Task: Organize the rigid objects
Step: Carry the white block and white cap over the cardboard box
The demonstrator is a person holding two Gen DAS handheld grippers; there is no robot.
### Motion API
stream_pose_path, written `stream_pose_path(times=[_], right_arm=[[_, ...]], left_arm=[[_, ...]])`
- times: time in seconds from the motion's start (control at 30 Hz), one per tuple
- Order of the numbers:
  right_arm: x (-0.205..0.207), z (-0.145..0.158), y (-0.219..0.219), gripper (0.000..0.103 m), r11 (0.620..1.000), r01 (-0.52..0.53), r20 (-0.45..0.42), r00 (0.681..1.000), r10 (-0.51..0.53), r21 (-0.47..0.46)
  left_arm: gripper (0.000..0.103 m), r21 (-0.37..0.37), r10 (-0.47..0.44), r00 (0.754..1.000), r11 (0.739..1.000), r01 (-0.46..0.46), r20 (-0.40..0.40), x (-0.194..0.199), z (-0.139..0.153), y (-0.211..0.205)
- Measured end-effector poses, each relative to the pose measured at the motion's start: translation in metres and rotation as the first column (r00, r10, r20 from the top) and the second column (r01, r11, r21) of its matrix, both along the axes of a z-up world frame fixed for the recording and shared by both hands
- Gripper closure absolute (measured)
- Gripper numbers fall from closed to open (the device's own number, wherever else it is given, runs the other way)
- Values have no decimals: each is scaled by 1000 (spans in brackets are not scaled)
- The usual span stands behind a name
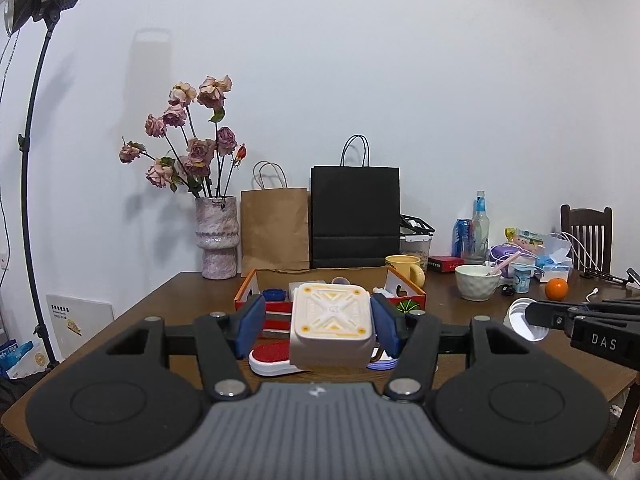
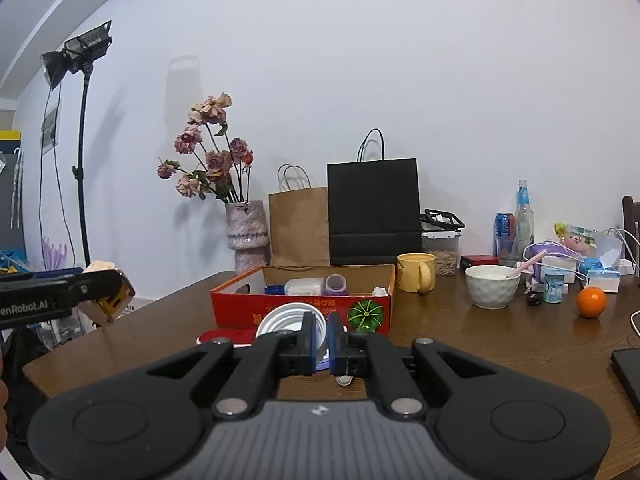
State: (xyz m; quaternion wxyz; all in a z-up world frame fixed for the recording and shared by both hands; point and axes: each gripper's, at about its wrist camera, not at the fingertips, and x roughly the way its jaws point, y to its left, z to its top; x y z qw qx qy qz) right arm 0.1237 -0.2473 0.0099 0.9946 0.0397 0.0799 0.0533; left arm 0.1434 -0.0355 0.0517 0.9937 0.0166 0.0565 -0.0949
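Note:
My left gripper (image 1: 319, 316) is shut on a cream square box (image 1: 332, 320) with a yellow cross pattern on its lid, held above the table. The right wrist view shows that box (image 2: 110, 294) hanging in the air at the far left. My right gripper (image 2: 322, 330) is shut on the rim of a white plastic cup (image 2: 284, 322). In the left wrist view the cup (image 1: 522, 320) is at the right. A red cardboard box (image 2: 300, 310) holding several small items stands on the table beyond both grippers. A red-and-white flat item (image 1: 270, 356) lies in front of it.
Behind the red box stand a vase of dried roses (image 1: 216, 236), a brown paper bag (image 1: 276, 228) and a black bag (image 1: 356, 216). To the right are a yellow mug (image 2: 416, 272), a white bowl (image 2: 492, 286), an orange (image 2: 591, 302) and bottles. A light stand (image 2: 82, 160) is at left.

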Motion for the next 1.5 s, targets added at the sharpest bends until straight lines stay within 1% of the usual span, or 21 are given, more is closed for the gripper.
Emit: stream_pose_path(times=[0.13,0.23,0.33,0.47,0.6,0.67,0.73,0.77,0.83,0.97,1.03,1.1,1.13,1.2,1.27,1.33,1.37,1.43,1.47,1.5], right_arm=[[9,-3,-2,97,1000,-3,-12,1000,3,6],[22,-3,-3,97,1000,-5,-20,1000,5,8],[41,-1,-3,97,1000,-10,-27,1000,10,1],[78,9,-3,97,1000,-23,-31,999,22,-14],[133,21,-9,97,999,-41,-53,998,41,5],[165,27,-13,97,999,-42,-61,997,43,14],[201,33,-18,97,998,-49,-88,995,52,37],[219,36,-20,97,998,-52,-98,994,57,47],[259,41,-22,97,997,-55,-128,990,62,61],[337,46,-28,97,997,-24,-190,981,37,72],[380,42,-27,97,999,-1,-239,971,8,32],[418,36,-27,97,1000,4,-293,956,-2,9],[435,33,-27,97,1000,5,-323,946,-5,-2],[469,23,-29,97,1000,15,-378,926,-18,-12],[495,13,-30,97,1000,19,-430,903,-22,-10],[518,2,-30,97,1000,21,-481,877,-24,-11],[527,-3,-30,97,1000,28,-499,866,-30,-12],[544,-14,-30,97,999,39,-540,841,-42,-18],[551,-18,-30,97,999,42,-556,830,-49,-26],[557,-24,-30,97,998,44,-581,812,-55,-33]], left_arm=[[45,-7,-3,1000,1000,3,-15,9,-2,1],[45,-1,-1,1000,1000,0,-28,24,-3,2],[45,-5,12,999,1000,-12,-38,48,-1,5],[45,-23,13,998,1000,-14,-69,91,5,7],[45,-38,7,995,999,-11,-101,145,13,10],[45,-47,9,993,999,-15,-121,179,20,13],[45,-53,1,990,999,-9,-142,215,26,16],[45,-44,-5,988,999,-2,-157,232,29,16],[45,-40,7,982,999,-15,-190,272,33,16],[45,-25,22,959,999,-30,-283,351,35,13],[45,-16,32,943,999,-40,-330,385,30,13],[45,-22,22,911,999,-34,-412,419,20,14],[45,-17,19,889,999,-30,-457,438,13,14],[44,22,39,865,999,-33,-501,461,3,12],[44,80,81,855,996,-46,-513,477,-7,9],[44,113,87,836,993,-31,-542,494,-16,9],[44,103,76,829,994,-22,-554,501,-19,11],[44,84,77,803,996,-33,-590,518,-24,15],[44,72,70,799,997,-34,-597,523,-26,16],[44,74,70,797,997,-32,-600,527,-27,15]])
